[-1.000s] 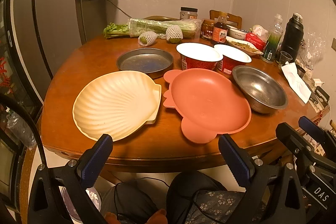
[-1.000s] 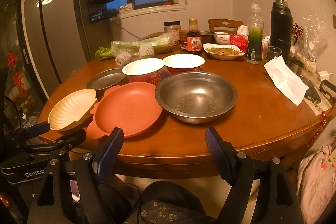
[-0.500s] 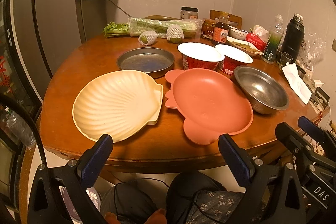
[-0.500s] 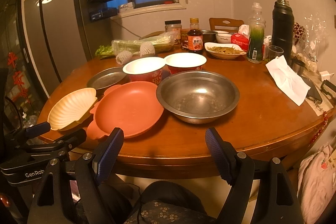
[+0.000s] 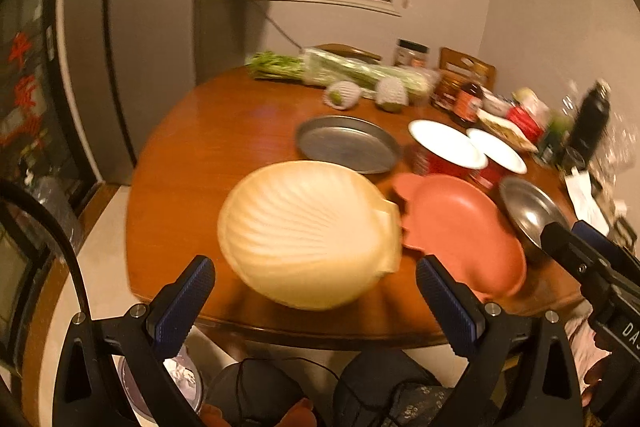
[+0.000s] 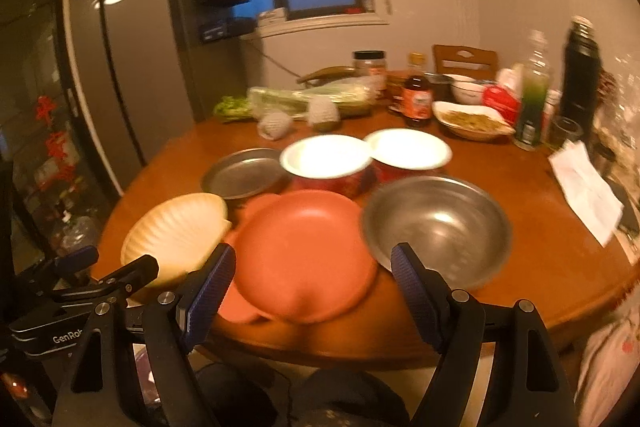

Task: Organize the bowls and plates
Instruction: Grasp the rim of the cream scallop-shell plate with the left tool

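Near table edge | left gripper [image 5: 314,301] and right gripper [image 6: 312,289] both released, empty | I'd pinch shell plate [image 5: 308,231] rim squarely, lift level.

A cream shell plate [image 5: 308,231] is set beside a pink plate [image 5: 460,227] at the near edge. Behind are seen a metal pan [image 5: 346,143], two red bowls [image 6: 326,163] [image 6: 408,153] and a steel bowl [image 6: 438,223].

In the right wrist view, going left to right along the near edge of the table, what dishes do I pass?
Cream shell plate → pink plate → steel bowl.
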`<state>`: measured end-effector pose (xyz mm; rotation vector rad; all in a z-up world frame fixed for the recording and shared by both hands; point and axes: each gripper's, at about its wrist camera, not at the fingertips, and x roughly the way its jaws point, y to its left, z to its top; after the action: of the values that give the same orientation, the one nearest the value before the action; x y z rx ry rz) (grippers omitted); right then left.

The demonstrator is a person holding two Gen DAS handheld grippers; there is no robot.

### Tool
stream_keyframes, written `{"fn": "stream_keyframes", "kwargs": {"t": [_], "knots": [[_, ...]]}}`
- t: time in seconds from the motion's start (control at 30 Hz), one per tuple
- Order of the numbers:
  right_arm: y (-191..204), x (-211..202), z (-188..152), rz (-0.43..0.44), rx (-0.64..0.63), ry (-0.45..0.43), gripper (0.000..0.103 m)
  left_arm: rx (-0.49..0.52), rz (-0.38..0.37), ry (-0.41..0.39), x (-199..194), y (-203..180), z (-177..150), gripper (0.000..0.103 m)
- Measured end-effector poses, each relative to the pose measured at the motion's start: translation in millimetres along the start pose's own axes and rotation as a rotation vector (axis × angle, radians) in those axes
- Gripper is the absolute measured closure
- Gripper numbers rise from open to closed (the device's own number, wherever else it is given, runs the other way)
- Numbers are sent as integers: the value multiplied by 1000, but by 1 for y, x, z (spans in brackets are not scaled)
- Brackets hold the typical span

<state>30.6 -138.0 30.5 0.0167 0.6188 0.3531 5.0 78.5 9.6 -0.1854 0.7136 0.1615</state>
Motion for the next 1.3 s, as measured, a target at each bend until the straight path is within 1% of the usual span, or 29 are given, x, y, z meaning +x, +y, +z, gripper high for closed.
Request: {"fn": "stream_keyframes", "kwargs": {"t": [0.1, 0.23, 0.4, 0.47, 0.5, 0.53, 0.6, 0.67, 0.7, 0.73, 0.77, 0.8, 0.87, 0.9, 0.97, 1.0, 1.07, 1.1, 1.17, 1.3], "knots": [[21, 15, 12, 25, -48, 18, 22, -39, 26, 18, 7, 21, 5, 2], [44, 39, 23, 79, -94, 67, 22, -68, 34, 47, 15, 40, 5, 2], [73, 72, 34, 113, -194, 114, 22, -86, -11, 123, 31, 49, 4, 2], [81, 85, 38, 117, -221, 142, 22, -83, -12, 142, 36, 49, 4, 2], [82, 93, 41, 141, -228, 153, 22, -86, -13, 151, 38, 50, 4, 2], [82, 98, 43, 144, -231, 167, 23, -92, -9, 162, 41, 51, 4, 2], [89, 109, 45, 151, -265, 195, 27, -96, -8, 173, 46, 52, 5, 2], [95, 119, 46, 155, -303, 217, 36, -103, 2, 184, 50, 52, 6, 2], [99, 124, 46, 166, -327, 229, 37, -108, 7, 190, 52, 52, 6, 2], [102, 129, 46, 171, -342, 238, 44, -110, 13, 193, 55, 53, 7, 3], [104, 134, 46, 168, -350, 247, 48, -111, 17, 193, 55, 53, 7, 3], [106, 139, 46, 180, -356, 262, 48, -112, 24, 194, 56, 53, 7, 4], [107, 148, 46, 182, -359, 285, 57, -114, 26, 205, 59, 52, 8, 13], [108, 151, 46, 188, -364, 292, 57, -114, 23, 215, 62, 52, 9, 15], [108, 156, 45, 199, -368, 302, 67, -113, 25, 227, 65, 51, 10, 22], [109, 160, 45, 199, -372, 310, 68, -111, 22, 231, 66, 49, 11, 24], [109, 164, 45, 199, -373, 318, 72, -108, 15, 234, 68, 48, 13, 34], [108, 167, 45, 195, -375, 323, 73, -106, 12, 237, 70, 47, 13, 36], [109, 170, 45, 192, -380, 325, 76, -104, 3, 236, 70, 47, 14, 47], [111, 170, 44, 192, -385, 331, 79, -107, -10, 240, 74, 47, 18, 59]]}}
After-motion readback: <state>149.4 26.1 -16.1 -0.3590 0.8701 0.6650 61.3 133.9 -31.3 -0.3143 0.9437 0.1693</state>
